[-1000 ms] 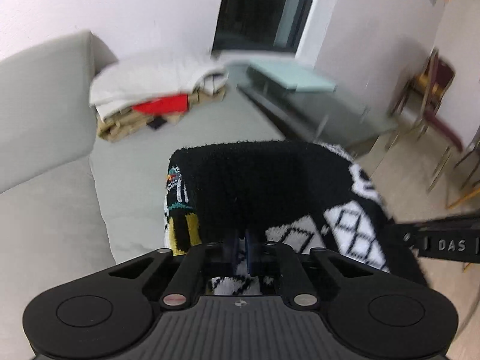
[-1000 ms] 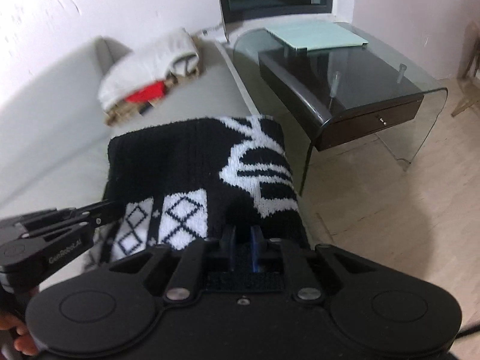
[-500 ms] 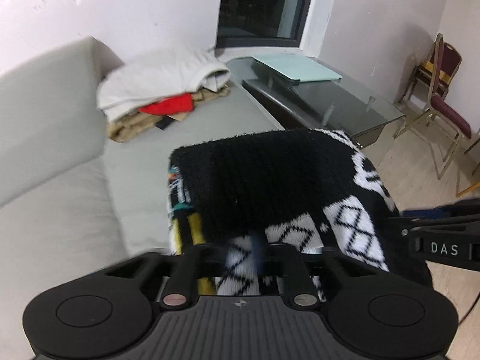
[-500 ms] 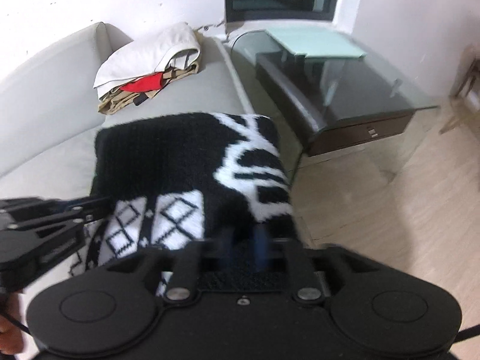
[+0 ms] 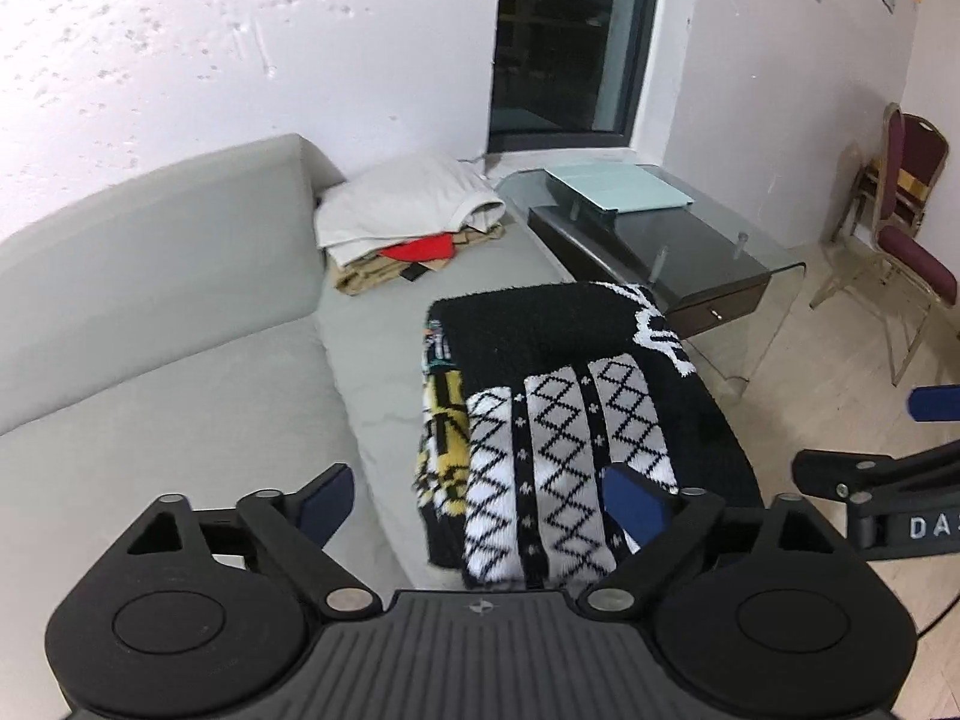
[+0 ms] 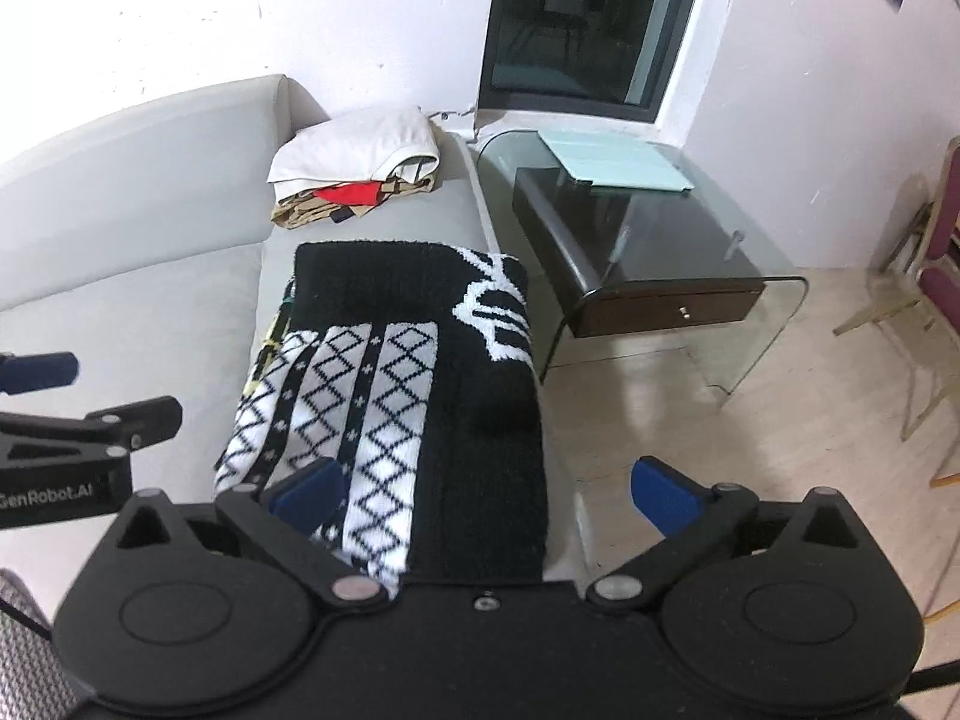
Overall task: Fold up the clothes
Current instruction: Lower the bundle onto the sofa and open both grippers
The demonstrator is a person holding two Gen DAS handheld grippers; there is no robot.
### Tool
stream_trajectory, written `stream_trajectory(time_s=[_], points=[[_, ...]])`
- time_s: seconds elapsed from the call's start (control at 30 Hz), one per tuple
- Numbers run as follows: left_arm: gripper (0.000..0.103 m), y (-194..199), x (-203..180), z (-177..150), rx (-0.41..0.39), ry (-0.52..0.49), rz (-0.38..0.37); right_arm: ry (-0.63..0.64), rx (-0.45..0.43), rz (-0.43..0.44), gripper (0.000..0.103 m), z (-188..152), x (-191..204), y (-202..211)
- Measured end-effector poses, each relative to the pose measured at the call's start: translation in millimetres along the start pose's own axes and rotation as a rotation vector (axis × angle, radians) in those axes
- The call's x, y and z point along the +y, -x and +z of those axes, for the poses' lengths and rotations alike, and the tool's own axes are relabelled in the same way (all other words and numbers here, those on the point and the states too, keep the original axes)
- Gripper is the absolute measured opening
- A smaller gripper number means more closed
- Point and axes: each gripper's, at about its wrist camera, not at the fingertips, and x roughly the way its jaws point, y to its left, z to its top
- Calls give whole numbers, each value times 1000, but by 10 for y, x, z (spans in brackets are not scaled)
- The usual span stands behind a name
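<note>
Fingers (image 5: 327, 501) of left gripper (image 5: 480, 501) and right gripper (image 6: 486, 489) just opened wide, gripping nothing. Folded sweater (image 5: 576, 396) on sofa (image 5: 180, 396), dead ahead at 12 o'clock, long axis running away; equally near both. Clothes pile (image 5: 408, 222) beyond, 11 o'clock.

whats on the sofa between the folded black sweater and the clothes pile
Nothing: bare grey sofa cushion separates the sweater from the clothes pile, clearest in the right wrist view.
</note>
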Motion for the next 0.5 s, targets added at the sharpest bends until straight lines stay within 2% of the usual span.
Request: stream_trajectory(time_s=[0.17,0.33,0.5], points=[[102,273,-98,-153,1,-4,21,30,-13,-25,103,-127,69,318],[102,368,-132,-376,6,8,39,45,-14,-24,103,-269,119,449],[102,388,-132,-439,26,25,40,56,0,-18,103,-362,175,494]])
